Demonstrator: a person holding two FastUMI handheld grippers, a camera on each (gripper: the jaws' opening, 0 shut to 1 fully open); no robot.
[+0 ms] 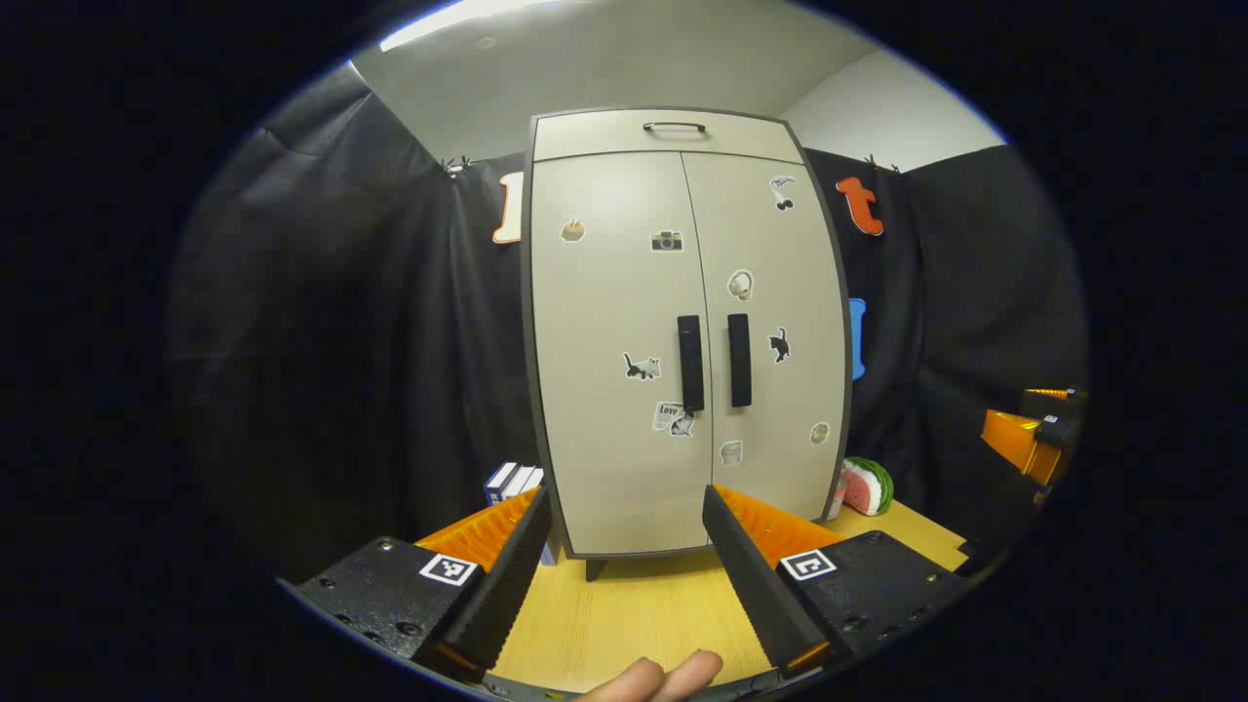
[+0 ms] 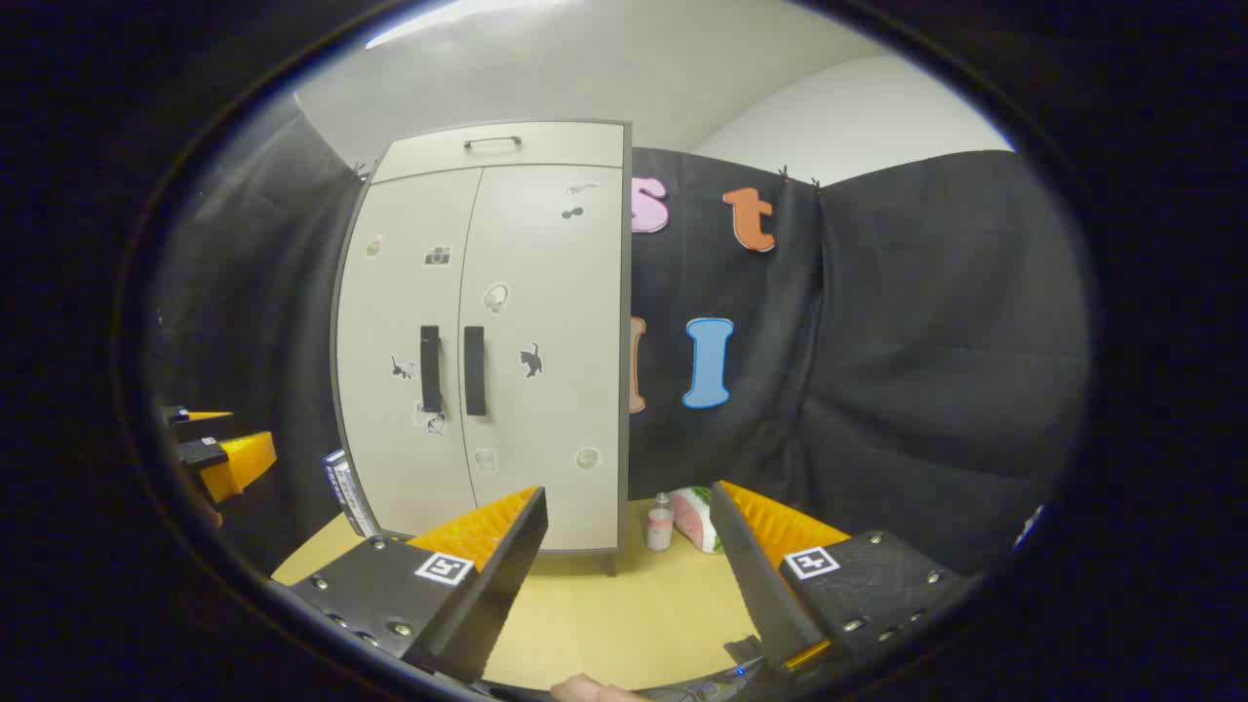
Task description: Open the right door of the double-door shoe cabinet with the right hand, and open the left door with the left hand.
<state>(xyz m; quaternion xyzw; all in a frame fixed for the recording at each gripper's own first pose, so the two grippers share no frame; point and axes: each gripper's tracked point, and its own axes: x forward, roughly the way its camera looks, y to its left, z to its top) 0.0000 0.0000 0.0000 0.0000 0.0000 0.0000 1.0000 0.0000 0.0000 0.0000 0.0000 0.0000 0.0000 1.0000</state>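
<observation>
L gripper (image 1: 626,495), left gripper view: two wedge-shaped fingers w/ ribbed inner faces, each on a matte, grainy-textured mounting block. Each block carries a square b/w fiducial tag (image 1: 448,568), 2nd tag (image 1: 808,564) on the other block. Small round screw heads (image 1: 387,546) along the block edges. Two bare fingertips of the person's hand (image 1: 663,675) at the bottom edge; no sleeve to be made out.

R gripper (image 2: 626,490), right gripper view: same build, wedge fingers w/ ribbed faces, textured blocks, one b/w square tag (image 2: 444,566) per block, shiny screw heads (image 2: 395,629) in a row. Thin wires (image 2: 702,690) at the bottom, next to a fingertip (image 2: 585,687).
</observation>
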